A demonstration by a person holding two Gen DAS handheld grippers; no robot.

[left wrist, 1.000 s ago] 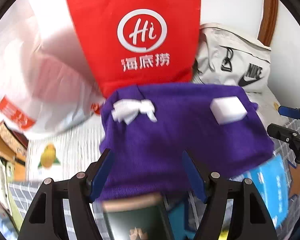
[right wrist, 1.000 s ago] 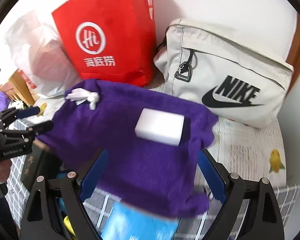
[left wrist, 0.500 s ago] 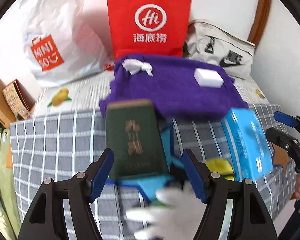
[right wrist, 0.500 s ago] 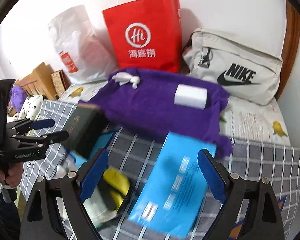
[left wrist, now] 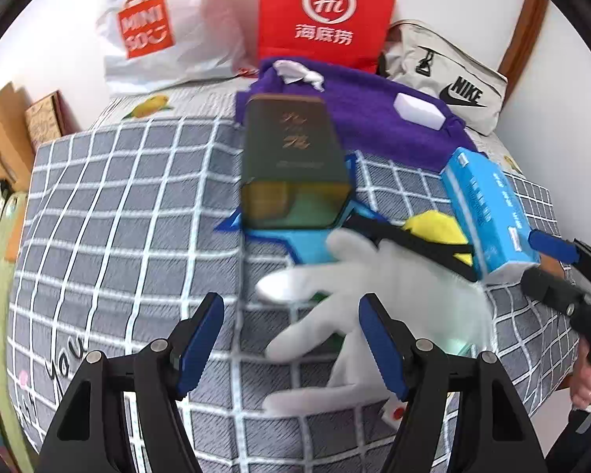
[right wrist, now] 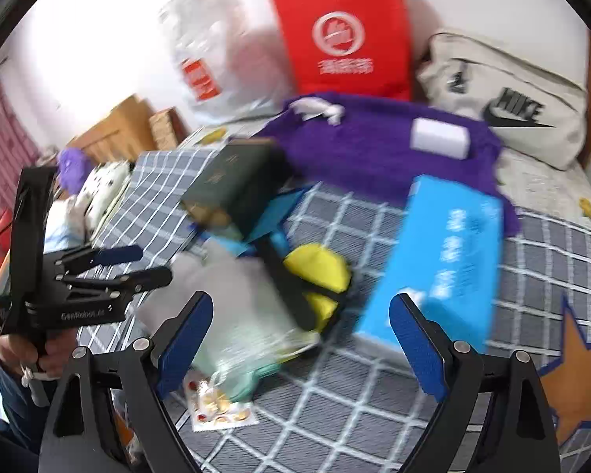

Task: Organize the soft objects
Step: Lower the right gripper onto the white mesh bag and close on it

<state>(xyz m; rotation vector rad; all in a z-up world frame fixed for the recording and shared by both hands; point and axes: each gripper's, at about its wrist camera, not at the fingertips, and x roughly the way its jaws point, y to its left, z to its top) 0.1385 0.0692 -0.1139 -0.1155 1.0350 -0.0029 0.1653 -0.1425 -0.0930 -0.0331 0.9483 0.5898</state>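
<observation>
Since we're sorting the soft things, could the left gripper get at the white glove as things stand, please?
Probably yes. The left gripper is open and empty, and the white glove lies just ahead of it on the checked blanket, its fingers uncovered. Only the black strap crosses its far edge.

"MINISO" on white plastic bag [left wrist: 169, 27], "Hi" on red paper bag [left wrist: 327, 12], "NIKE" on beige bag [left wrist: 453, 79].

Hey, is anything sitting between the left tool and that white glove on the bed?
Nothing visible. The left tool hangs open just above the white glove, which lies on the checked blanket with its fingers toward the tool. The green box lies beyond the glove, not in the way.
</observation>
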